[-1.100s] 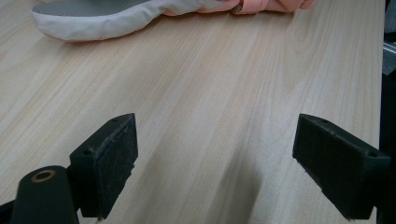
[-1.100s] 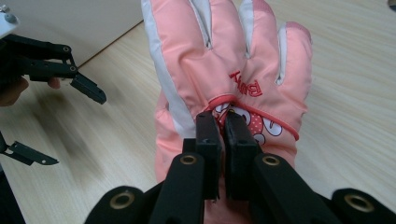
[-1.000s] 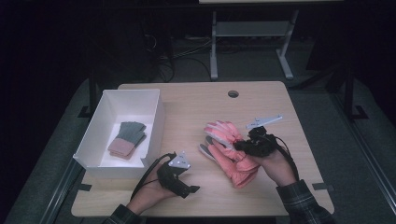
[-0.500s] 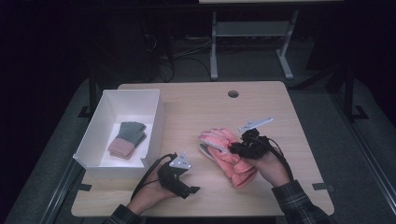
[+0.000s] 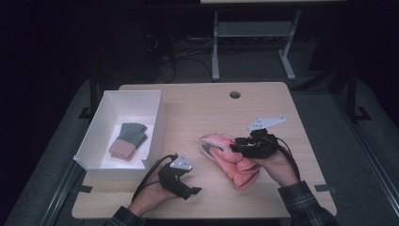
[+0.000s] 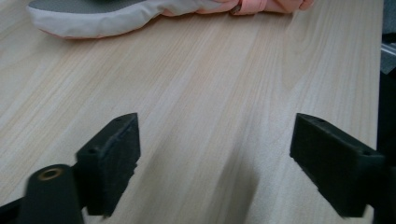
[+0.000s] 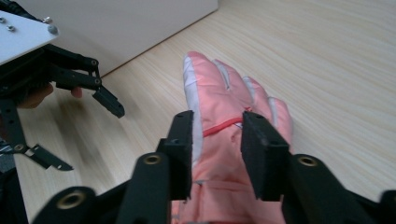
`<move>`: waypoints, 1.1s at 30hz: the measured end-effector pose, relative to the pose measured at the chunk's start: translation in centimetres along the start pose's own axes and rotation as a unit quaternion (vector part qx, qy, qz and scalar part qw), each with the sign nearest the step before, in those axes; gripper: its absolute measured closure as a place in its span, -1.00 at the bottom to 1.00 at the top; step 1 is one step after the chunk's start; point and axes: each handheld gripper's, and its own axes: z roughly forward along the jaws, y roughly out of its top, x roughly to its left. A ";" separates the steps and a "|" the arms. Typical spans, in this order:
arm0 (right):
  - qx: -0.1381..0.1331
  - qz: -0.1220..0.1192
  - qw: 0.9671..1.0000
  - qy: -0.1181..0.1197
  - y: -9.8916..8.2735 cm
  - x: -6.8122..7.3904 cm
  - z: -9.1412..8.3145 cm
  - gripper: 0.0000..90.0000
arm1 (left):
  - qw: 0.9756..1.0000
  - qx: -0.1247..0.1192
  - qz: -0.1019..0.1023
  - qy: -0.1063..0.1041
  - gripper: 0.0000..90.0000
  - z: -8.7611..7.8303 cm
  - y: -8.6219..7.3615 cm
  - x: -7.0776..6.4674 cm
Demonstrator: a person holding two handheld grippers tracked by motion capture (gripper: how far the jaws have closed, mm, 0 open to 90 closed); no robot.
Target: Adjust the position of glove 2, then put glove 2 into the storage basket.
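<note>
High view: pink glove (image 5: 233, 160) right of the white box (image 5: 104, 141), shifted nearer it. Right gripper (image 7: 217, 130) jaws just opening, loosely astride glove: apparently released after repositioning. Left gripper (image 5: 186, 188) open, empty.

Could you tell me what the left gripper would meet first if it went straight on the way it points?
Probably the pink padded ski glove lying ahead; bare wooden table lies between it and the open left gripper.

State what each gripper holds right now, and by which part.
Nothing is held. The left gripper stands open over bare table. The right gripper has just been opening; its jaws stand apart over the pink glove, not pressing it.
</note>
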 end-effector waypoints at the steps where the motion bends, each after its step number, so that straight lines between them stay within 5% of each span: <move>1: -0.003 -0.002 1.000 -0.002 -0.1 -0.1 -0.3 0.52 | 1.000 -0.002 0.001 0.001 -0.46 -0.1 0.0 0.0; 5: -0.007 -0.004 1.000 -0.012 -0.5 -0.7 -1.3 0.98 | 1.000 -0.005 -0.004 0.000 -0.02 -0.5 0.3 0.1; 11: -0.011 -0.006 0.999 -0.036 -1.6 -2.4 -2.6 1.00 | 1.000 -0.009 -0.008 -0.008 0.99 -1.1 1.1 0.0; 23: -0.003 0.030 0.998 -0.058 -6.2 -6.6 -3.5 1.00 | 1.000 -0.007 0.003 -0.012 0.99 0.7 3.2 -0.3; 33: 0.029 0.045 0.997 -0.054 -9.3 -7.5 -3.4 1.00 | 0.999 0.006 0.034 -0.034 0.99 3.7 5.6 -1.8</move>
